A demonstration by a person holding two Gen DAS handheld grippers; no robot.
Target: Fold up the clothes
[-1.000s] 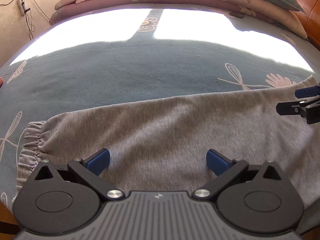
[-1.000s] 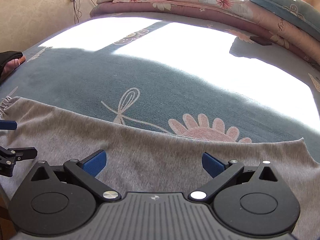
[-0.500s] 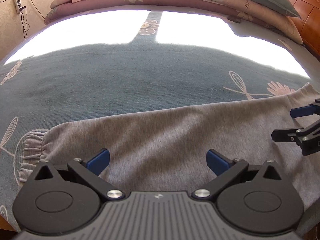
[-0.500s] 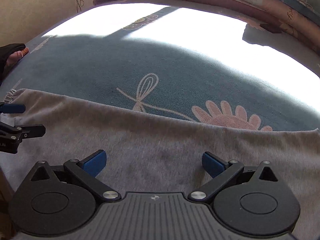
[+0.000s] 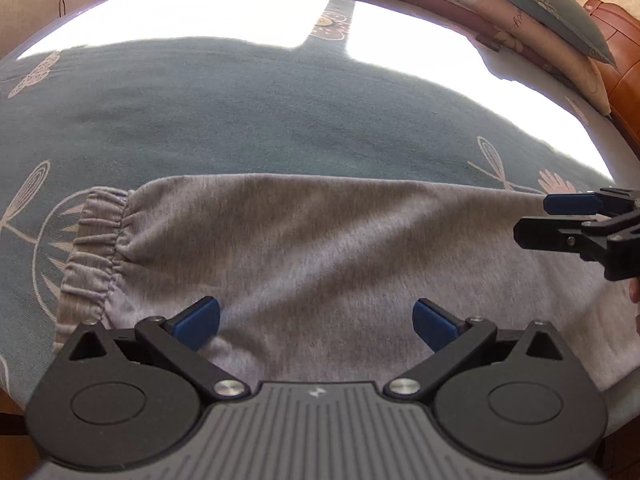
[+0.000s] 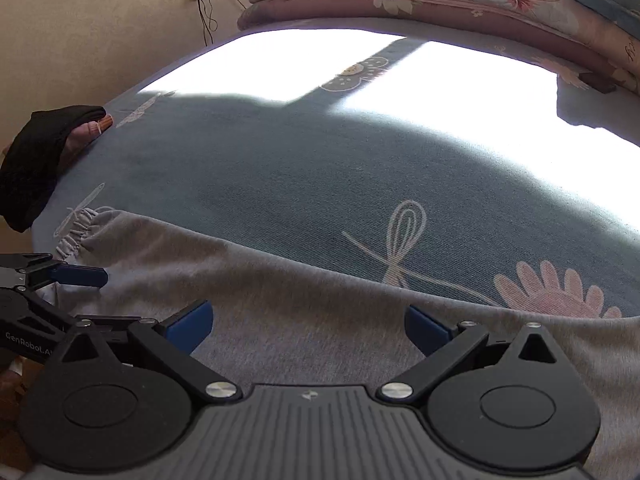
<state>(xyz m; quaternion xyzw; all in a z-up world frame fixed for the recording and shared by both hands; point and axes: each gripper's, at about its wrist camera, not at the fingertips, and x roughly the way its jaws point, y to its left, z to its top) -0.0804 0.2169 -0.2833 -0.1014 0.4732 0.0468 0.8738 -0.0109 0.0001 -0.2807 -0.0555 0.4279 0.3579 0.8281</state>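
Note:
A grey sweat garment (image 5: 320, 248) lies flat across the near part of a blue bedsheet, its elastic cuff (image 5: 94, 252) at the left end. My left gripper (image 5: 316, 324) hovers over the cloth near the cuff, open, nothing between its blue pads. The right gripper (image 5: 532, 220) shows at the right edge of the left wrist view, open over the cloth. In the right wrist view the same grey garment (image 6: 320, 320) runs under my right gripper (image 6: 308, 326), which is open and empty. The left gripper (image 6: 80, 292) juts in from the left there, beside the cuff (image 6: 76, 232).
The blue bedsheet (image 5: 280, 120) with flower and dragonfly prints stretches ahead, half in bright sun. Folded pink quilts (image 6: 400, 0) and a pillow (image 5: 540, 4) are stacked at the far end. A wooden headboard (image 5: 620, 60) stands far right. A dark cloth (image 6: 36, 160) hangs at the bed's left edge.
Both grippers have moved toward the left end of the garment and drawn closer together; the cuff now sits nearer the middle of the left view. Both stay open.

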